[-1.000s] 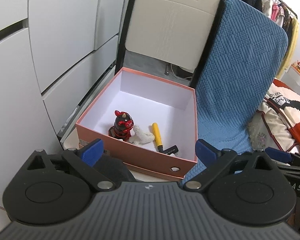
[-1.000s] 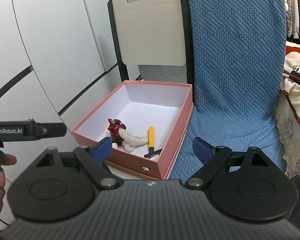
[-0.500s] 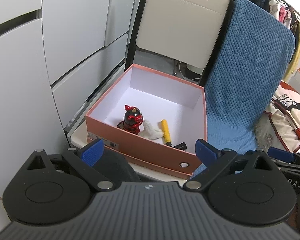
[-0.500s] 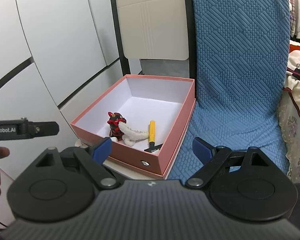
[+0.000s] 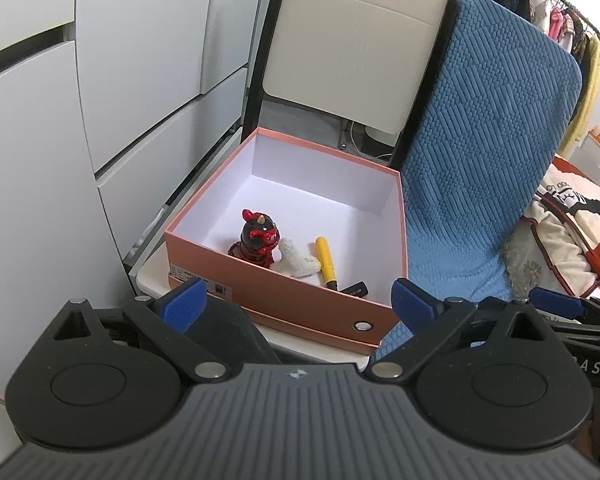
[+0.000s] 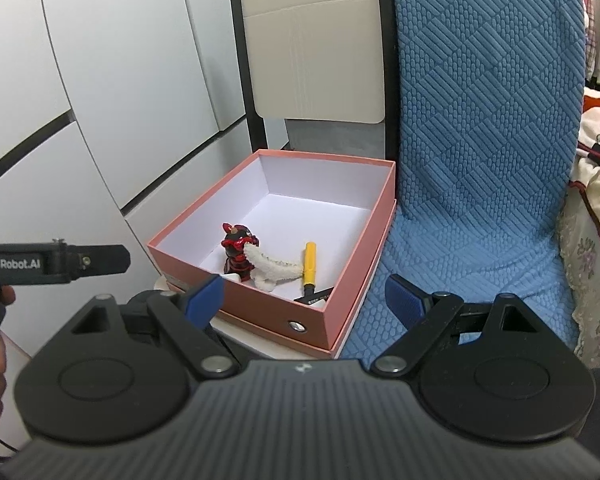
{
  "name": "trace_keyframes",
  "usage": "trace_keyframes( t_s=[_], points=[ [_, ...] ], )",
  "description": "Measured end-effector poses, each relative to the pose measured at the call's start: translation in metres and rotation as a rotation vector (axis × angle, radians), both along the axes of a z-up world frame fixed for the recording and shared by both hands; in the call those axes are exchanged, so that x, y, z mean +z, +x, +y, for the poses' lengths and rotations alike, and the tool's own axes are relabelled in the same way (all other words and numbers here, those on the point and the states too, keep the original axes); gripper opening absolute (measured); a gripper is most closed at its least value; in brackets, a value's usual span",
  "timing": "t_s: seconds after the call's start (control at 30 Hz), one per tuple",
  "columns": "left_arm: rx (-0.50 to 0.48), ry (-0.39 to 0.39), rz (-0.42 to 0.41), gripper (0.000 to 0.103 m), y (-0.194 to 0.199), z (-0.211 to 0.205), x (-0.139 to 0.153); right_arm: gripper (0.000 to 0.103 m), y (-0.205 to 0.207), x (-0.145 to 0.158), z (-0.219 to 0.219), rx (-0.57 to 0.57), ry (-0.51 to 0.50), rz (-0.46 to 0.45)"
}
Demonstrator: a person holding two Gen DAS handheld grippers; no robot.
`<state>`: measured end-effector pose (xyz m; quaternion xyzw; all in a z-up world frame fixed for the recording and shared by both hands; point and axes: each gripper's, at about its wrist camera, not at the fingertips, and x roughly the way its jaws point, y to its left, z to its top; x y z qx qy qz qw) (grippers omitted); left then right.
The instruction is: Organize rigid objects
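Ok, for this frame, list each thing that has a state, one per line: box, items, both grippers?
Pink box: open, no lid on.
Red-black figurine: upright in the box.
White plush toy: lying beside the figurine.
Yellow-handled tool: lying flat in the box.
Left gripper: open, empty.
Right gripper: open, empty.

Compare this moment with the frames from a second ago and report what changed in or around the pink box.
Nothing was taken hold of or let go. Only the view of the pink box shifted a little. The red figurine, white toy and yellow tool lie as before; left gripper and right gripper stay open, empty.
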<state>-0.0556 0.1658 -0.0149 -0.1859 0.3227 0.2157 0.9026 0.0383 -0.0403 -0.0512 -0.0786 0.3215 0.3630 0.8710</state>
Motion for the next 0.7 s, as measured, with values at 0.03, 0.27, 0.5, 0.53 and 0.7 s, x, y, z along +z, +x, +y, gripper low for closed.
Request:
trace_keyframes(
  t_s=[0.03, 0.27, 0.5, 0.53, 0.7],
  points=[
    [0.001, 0.000, 0.001, 0.100, -0.0002, 0.0000, -0.0004, 0.089, -0.0002, -0.0003, 0.0002, 0.002, -0.001, 0.000],
    [0.002, -0.002, -0.005, 0.100, 0.0002, -0.0030, -0.0007, 0.089, -0.0018, 0.0034, -0.0025, -0.001, 0.004, -0.011],
    [0.001, 0.003, -0.007, 0.101, 0.0008, -0.0022, -0.0020, 0.089, -0.0028, 0.0029, -0.0027, 0.000, 0.008, -0.007],
    [0.001, 0.003, -0.007, 0.101, 0.0007, -0.0020, -0.0015, 0.089, -0.0038, 0.0040, -0.0027, 0.002, 0.007, -0.016],
    [-0.010, 0.005, -0.013, 0.101, 0.0007, -0.0042, 0.0006, 0.089, -0.0033, 0.0060, -0.0038, -0.007, 0.008, -0.025]
  ],
)
